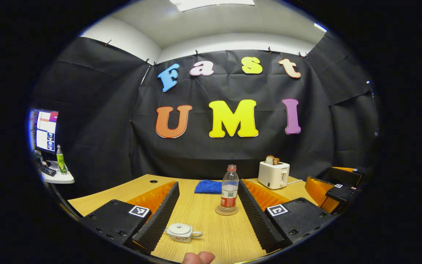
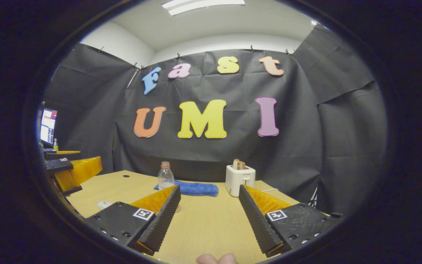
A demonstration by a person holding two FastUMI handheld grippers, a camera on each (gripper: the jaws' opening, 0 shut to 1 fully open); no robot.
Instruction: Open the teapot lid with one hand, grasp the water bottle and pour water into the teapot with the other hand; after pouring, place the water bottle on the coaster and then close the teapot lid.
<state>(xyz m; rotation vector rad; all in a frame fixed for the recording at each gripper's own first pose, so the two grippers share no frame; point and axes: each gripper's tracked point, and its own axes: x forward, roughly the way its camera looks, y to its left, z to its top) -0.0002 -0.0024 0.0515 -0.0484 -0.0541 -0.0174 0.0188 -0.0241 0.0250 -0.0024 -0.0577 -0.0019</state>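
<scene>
In the left gripper view a clear water bottle point(image 1: 229, 189) with a red cap and red label stands upright on a round coaster point(image 1: 226, 211) on the wooden table. A small white teapot point(image 1: 180, 232) with its lid on sits nearer, just inside the left finger. My left gripper point(image 1: 208, 209) is open, its fingers framing bottle and teapot without touching them. In the right gripper view my right gripper point(image 2: 209, 211) is open over bare table. The water bottle point(image 2: 165, 176) stands behind its left finger, and the teapot point(image 2: 103, 204) peeks out at far left.
A white toaster point(image 1: 273, 175) with bread stands at the back right, a folded blue cloth point(image 1: 208, 187) behind the bottle. The other gripper point(image 1: 337, 190) shows at the right edge. A side desk with a monitor point(image 1: 45, 130) and a green bottle is far left.
</scene>
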